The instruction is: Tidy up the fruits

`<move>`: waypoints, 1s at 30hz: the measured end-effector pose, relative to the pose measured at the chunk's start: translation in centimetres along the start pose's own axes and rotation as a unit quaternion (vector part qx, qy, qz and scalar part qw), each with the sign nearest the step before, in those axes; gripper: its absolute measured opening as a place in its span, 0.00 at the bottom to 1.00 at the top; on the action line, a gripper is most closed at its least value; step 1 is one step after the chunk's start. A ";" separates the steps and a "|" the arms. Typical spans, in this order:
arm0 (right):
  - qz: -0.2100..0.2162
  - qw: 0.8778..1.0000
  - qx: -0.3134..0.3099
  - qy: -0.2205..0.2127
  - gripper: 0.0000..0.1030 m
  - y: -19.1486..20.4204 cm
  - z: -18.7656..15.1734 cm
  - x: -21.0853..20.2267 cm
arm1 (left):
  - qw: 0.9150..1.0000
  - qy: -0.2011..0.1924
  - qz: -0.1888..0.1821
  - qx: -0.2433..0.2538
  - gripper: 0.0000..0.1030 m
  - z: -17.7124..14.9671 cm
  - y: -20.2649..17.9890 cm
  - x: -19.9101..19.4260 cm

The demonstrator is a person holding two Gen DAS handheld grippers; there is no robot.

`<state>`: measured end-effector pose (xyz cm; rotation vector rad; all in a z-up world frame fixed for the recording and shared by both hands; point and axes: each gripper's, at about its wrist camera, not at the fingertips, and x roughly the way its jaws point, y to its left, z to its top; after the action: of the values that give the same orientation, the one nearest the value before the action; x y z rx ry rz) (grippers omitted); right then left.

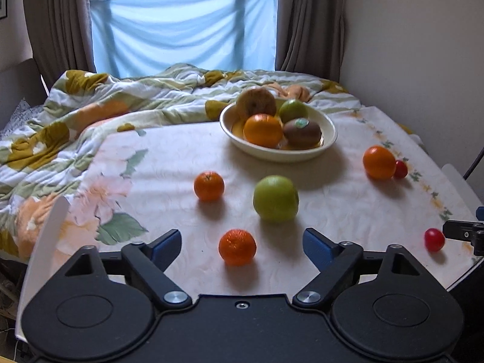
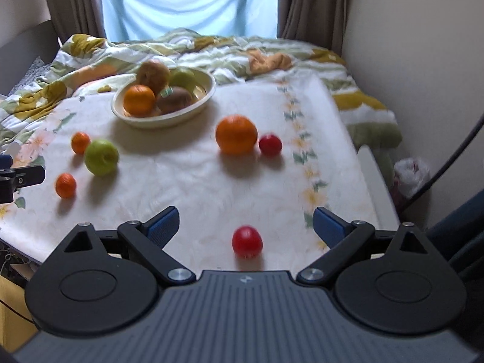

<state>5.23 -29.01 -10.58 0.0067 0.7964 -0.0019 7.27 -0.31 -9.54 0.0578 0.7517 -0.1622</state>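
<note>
A cream bowl (image 1: 328,122) (image 2: 208,89) at the back of the floral cloth holds an orange, a green apple, a kiwi and a brownish fruit. Loose on the cloth lie a green apple (image 1: 275,198) (image 2: 101,157), two small mandarins (image 1: 237,246) (image 1: 209,186), a large orange (image 1: 379,162) (image 2: 236,134) and two red tomatoes (image 2: 247,241) (image 2: 270,144). My left gripper (image 1: 242,243) stands open with the near mandarin between its blue pads, apart from both. My right gripper (image 2: 245,227) is open around the near tomato, not touching it.
A rumpled flowered quilt (image 1: 90,112) lies behind and left of the cloth. Curtains and a blue sheet (image 1: 181,27) cover the window. A wall runs along the right. The board's edge (image 2: 378,181) drops off at right; a white bag (image 2: 413,174) sits beyond it.
</note>
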 end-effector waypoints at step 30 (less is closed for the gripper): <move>0.003 0.999 -0.002 0.051 0.71 -0.1 -1.9 5.6 | 0.999 0.045 0.000 0.006 0.38 -1.6 0.9 4.0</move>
<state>7.76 -29.13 -15.91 0.0058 0.8976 0.0047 9.17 0.27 -13.44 0.0760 0.8407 -0.1653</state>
